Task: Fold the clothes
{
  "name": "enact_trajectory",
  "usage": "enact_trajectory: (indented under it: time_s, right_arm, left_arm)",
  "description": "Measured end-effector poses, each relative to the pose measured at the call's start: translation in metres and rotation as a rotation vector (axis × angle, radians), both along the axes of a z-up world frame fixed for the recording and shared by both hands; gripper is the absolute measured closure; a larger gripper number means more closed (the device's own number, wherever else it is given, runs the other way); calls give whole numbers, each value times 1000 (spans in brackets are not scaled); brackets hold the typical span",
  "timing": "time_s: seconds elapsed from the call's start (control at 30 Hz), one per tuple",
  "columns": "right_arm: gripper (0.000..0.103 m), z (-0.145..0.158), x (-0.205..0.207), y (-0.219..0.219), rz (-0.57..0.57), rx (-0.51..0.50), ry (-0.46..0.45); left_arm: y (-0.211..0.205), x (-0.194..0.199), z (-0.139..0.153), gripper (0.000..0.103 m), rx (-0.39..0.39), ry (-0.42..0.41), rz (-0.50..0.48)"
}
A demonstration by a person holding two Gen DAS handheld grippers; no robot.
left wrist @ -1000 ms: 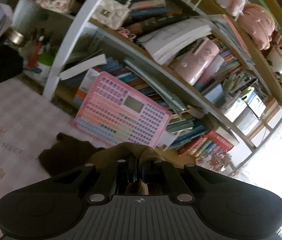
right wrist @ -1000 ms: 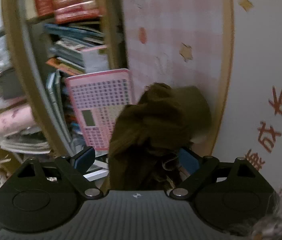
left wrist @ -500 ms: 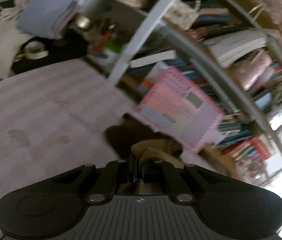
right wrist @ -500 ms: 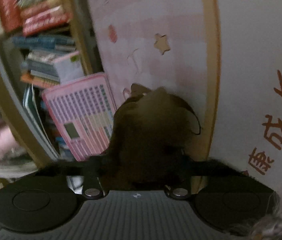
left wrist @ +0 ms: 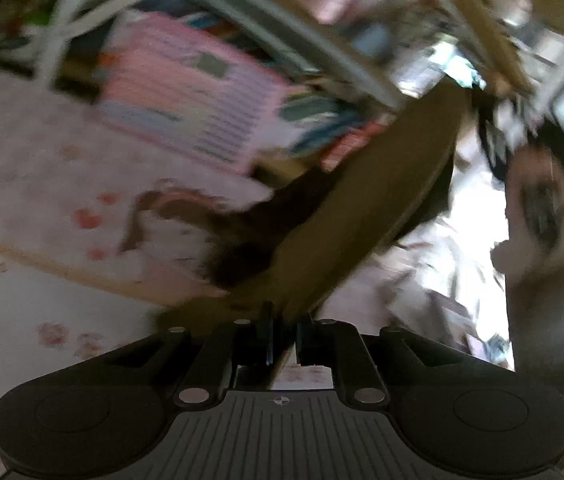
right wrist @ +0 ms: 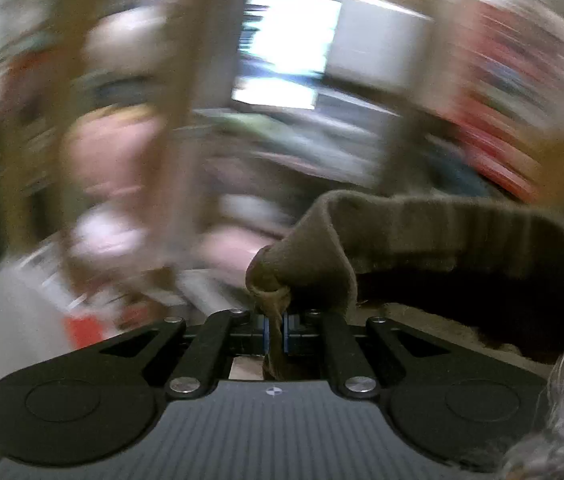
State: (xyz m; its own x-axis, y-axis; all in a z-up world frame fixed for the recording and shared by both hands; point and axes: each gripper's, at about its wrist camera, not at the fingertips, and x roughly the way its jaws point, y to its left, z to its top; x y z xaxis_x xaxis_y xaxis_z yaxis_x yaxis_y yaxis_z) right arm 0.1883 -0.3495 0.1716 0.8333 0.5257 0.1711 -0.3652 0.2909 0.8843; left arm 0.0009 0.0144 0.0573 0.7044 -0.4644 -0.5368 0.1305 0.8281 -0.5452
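Observation:
A brown garment (left wrist: 362,200) with a tan ribbed band stretches taut from my left gripper (left wrist: 283,336) up to the right, over the pink play mat (left wrist: 41,152). The left jaws are opening: the cloth's edge still runs between them, with a sliver of light beside it. In the right wrist view my right gripper (right wrist: 276,330) is shut on a bunched corner of the same garment (right wrist: 422,232), whose ribbed band trails off to the right. Both views are badly blurred by motion.
A pink keyboard toy (left wrist: 193,92) leans against a crowded bookshelf (left wrist: 322,40) beyond the mat. A bright window (right wrist: 286,48) shows ahead of the right gripper. A furry sleeve cuff (right wrist: 562,400) is at the lower right.
The right gripper closed on the garment, then swung up and rolled away from the mat toward the shelves. The left gripper dipped toward the mat and its jaws parted slightly.

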Motion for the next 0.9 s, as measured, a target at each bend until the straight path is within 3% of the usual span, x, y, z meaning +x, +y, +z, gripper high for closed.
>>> enact_trajectory:
  time_s: [0.03, 0.1, 0.23, 0.4, 0.5, 0.57, 0.67, 0.8, 0.83, 0.9]
  right_arm:
    - [97, 25, -1, 6, 25, -51, -84]
    - [97, 61, -5, 27, 94, -178, -217]
    - [97, 47, -1, 92, 339, -405, -165]
    - [97, -125, -1, 192, 659, -746, 324]
    - [97, -205, -23, 230, 757, -897, 500]
    - [96, -223, -36, 243, 776, -912, 517]
    - [94, -227, -49, 266, 830, -985, 460]
    - [81, -230, -65, 277, 856, -1050, 401]
    - [77, -228, -70, 274, 858, -1049, 387]
    - [52, -223, -78, 266, 880, -1024, 370]
  left_arm:
    - [-4, -2, 2, 75, 2, -12, -18]
    - [9, -10, -4, 65, -4, 7, 47]
    - [43, -29, -17, 64, -17, 63, 213]
    - [68, -45, -26, 64, 39, 135, 359]
    - [72, -48, -23, 64, 67, 138, 388]
    - [72, -48, -19, 64, 86, 138, 395]
    - [71, -40, -17, 64, 112, 139, 397]
    - [70, -33, -11, 64, 128, 110, 399]
    - [70, -31, -11, 64, 129, 106, 398]
    - [71, -26, -12, 64, 130, 103, 395]
